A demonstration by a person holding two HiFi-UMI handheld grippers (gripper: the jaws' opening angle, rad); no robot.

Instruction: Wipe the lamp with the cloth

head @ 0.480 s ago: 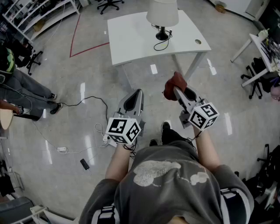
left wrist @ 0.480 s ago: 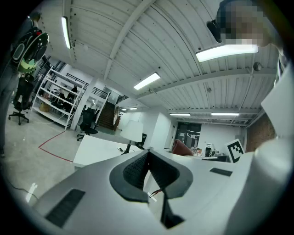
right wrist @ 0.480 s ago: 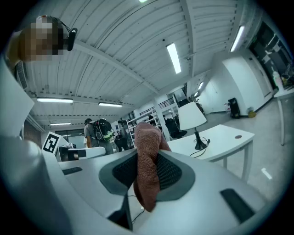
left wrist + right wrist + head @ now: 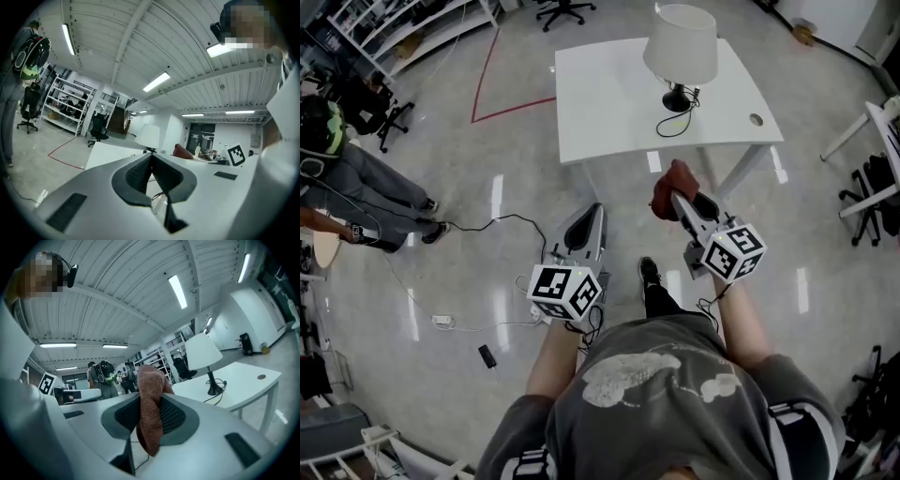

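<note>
Shelving [image 4: 389, 30] along the far left wall holds boxes and loose items, too small to tell apart. White table [image 4: 605, 89] stands ahead of the person, rectangular, smooth matte top, a round cable hole [image 4: 757, 120] near its right front corner. Lamp [image 4: 680, 47] stands upright on the table's right half: white tapered fabric-look shade, thin dark stem, round black base, with its black cord [image 4: 667, 123] looped loose on the tabletop just in front of the base. Right gripper [image 4: 679, 199] is held low in front of the person, short of the table's front edge and well apart from the lamp. Its jaws are clamped on the cloth [image 4: 671, 180], a rust-brown, nubby terry piece bunched into a fold that bulges above the jaw tips and hangs below the ribbed black pads. Left gripper [image 4: 595, 210] is at about the same height to the left, pointed toward the table's front left corner, jaws pressed together with nothing between them. Between the grippers and the lamp there is only bare tabletop. Floor is glossy pale grey, with ceiling lights mirrored in it. A red tape line [image 4: 486, 82] runs left of the table. A black cable [image 4: 492, 220] trails across the floor to a small white plug block [image 4: 441, 320], with a small dark object [image 4: 487, 355] near it. Another person [image 4: 361, 178] stands at the far left. Office chairs [image 4: 874, 199] and a second white table [image 4: 886, 117] stand at the right edge.
</note>
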